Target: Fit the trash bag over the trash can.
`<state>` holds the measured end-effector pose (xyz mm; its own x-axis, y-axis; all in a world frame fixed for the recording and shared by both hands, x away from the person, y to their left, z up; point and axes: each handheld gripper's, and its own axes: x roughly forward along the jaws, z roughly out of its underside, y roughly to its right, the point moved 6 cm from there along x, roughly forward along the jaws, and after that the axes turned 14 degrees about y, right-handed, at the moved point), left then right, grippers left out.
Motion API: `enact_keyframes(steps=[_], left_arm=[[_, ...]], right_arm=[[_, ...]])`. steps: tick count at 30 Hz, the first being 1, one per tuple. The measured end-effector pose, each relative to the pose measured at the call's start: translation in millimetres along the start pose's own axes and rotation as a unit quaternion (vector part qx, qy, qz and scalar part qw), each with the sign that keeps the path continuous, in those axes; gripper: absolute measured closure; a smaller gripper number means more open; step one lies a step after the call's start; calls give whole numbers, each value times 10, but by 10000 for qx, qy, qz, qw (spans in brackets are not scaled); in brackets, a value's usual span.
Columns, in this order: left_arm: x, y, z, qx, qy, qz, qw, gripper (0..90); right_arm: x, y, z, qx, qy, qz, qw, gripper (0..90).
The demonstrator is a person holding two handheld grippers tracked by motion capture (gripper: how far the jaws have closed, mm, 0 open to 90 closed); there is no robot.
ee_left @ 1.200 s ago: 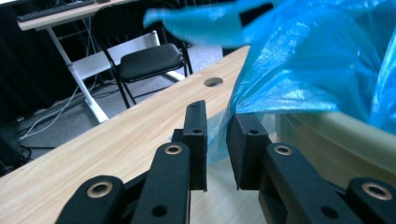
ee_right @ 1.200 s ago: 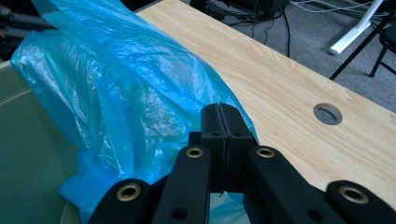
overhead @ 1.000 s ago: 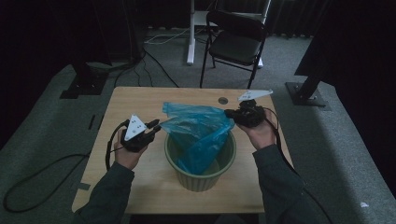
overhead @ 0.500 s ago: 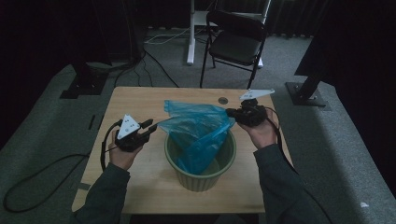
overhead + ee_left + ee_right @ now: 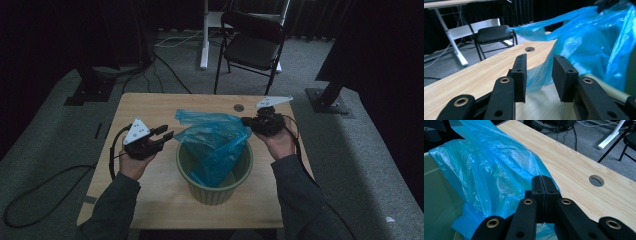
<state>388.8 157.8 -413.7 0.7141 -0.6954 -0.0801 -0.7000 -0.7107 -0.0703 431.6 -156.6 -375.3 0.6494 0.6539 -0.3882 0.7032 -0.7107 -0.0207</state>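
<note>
A blue plastic bag hangs into a green round bin at the middle of the wooden table. My right gripper is at the bin's right rim, shut on the bag's upper right edge and holding it up. In the right gripper view the pads press together with the blue bag bunched beside them. My left gripper is just left of the bin. Its jaws have just been opening. In the left gripper view nothing lies between the pads; the bag hangs just beyond them.
A black folding chair and a white desk leg stand behind the table. The tabletop has a round hole near its far edge. Cables run over the grey floor, and dark stand bases sit on both sides.
The left gripper's jaws have opened and let go of the bag's left edge. That edge, stretched out to the left before, has dropped back to the bin. The right gripper has kept still.
</note>
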Motion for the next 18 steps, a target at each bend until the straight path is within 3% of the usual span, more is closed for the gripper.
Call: enact_keyframes(steps=[7,10,18], left_arm=[[145,105,-83,-79,-29,317,9995,637],[195,126,-101,-203,-109,464,9987,616],[250,166,-140,-356,-175,734,9965,612]], right_arm=[[-11,13,8,5,-1,-10,10000,896],[-9,14,16,4,-15,-12,10000,896],[-1,11,15,1,-20,-23,10000,896]])
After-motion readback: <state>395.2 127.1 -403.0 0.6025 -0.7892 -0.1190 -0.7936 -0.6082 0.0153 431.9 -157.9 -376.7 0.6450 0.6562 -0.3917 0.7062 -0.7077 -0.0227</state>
